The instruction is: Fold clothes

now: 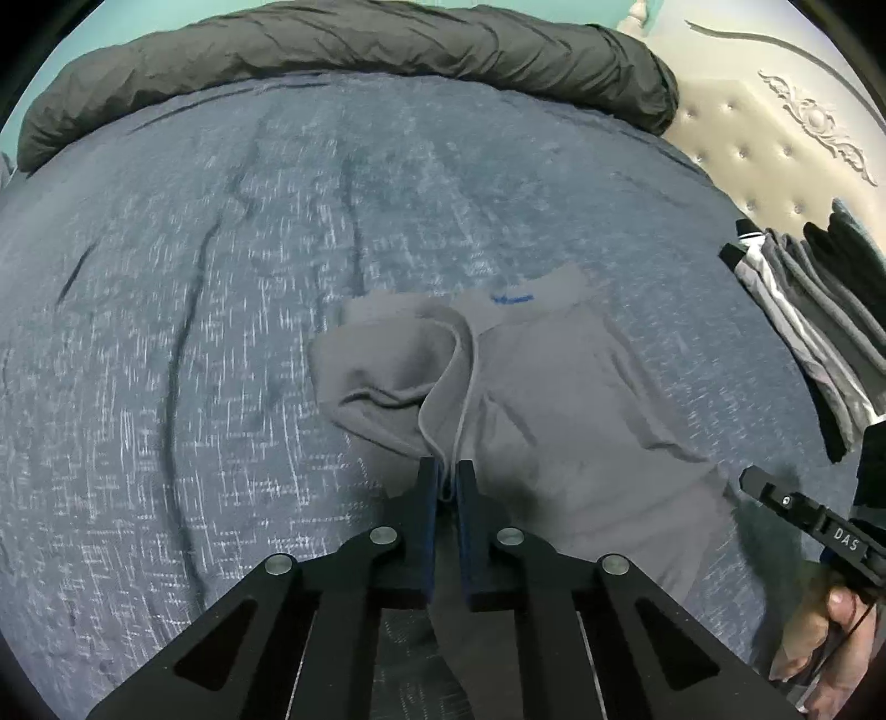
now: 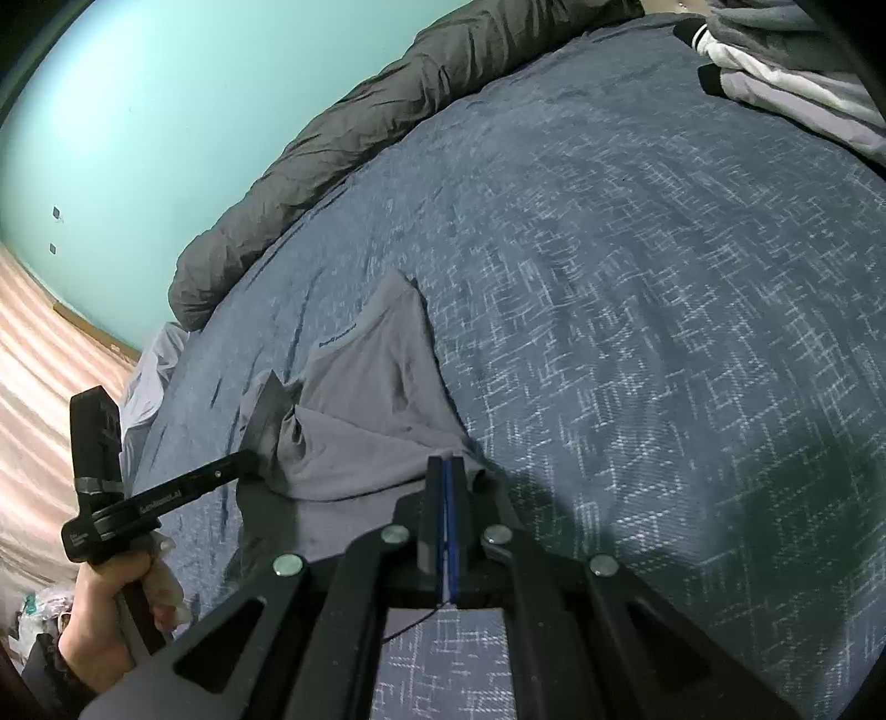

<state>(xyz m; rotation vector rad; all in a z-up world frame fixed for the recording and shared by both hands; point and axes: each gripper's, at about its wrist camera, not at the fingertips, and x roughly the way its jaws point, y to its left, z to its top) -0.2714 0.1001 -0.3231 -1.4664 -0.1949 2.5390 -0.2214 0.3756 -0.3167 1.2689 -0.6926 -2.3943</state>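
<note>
A blue bedspread (image 1: pixel 221 332) with a pale crosshatch weave covers the bed, creased in long dark lines. Along its far edge lies a rolled dark grey duvet (image 1: pixel 343 50). Beyond that rises a turquoise wall (image 2: pixel 166 111). A cream tufted headboard (image 1: pixel 764 138) with carved scrollwork stands at one end. A striped beige floor (image 2: pixel 39 343) shows beside the bed.

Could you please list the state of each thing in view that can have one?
Left tongs: shut on the grey garment.
Right tongs: shut on the garment's edge.
Grey garment: partly folded, rumpled, on the bed.
Clothes stack: folded.
Dark duvet: rolled along the bed's far edge.
</note>
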